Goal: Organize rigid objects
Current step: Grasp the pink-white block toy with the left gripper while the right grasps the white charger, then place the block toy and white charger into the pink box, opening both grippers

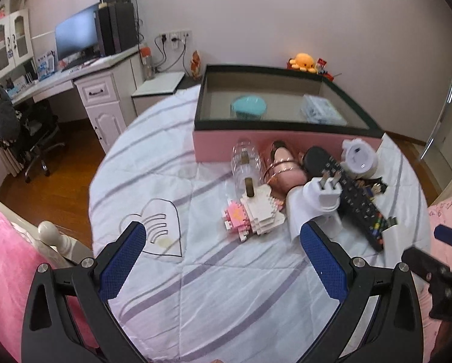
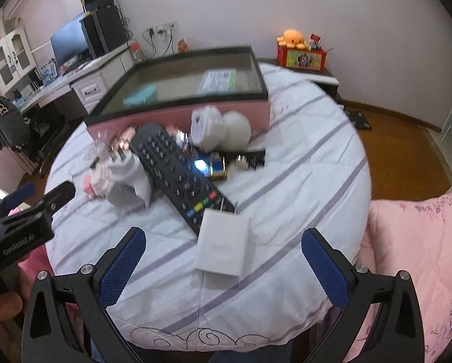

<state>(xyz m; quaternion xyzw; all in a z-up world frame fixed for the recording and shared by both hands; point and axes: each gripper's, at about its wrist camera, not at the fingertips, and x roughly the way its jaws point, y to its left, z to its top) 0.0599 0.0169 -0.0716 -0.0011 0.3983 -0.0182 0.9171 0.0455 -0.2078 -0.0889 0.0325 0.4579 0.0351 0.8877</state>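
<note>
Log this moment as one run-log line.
left gripper: open, empty | right gripper: open, over white charger | remote: on bed | pink box: holds two items

remote [image 2: 177,175]: black, flat, diagonal | charger [image 2: 222,246]: white, flat, touching remote's near end

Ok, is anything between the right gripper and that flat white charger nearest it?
Nothing visible. The right gripper has its jaws open, and the flat white charger lies on the bedspread directly ahead, its prongs against the black remote behind it.
</note>
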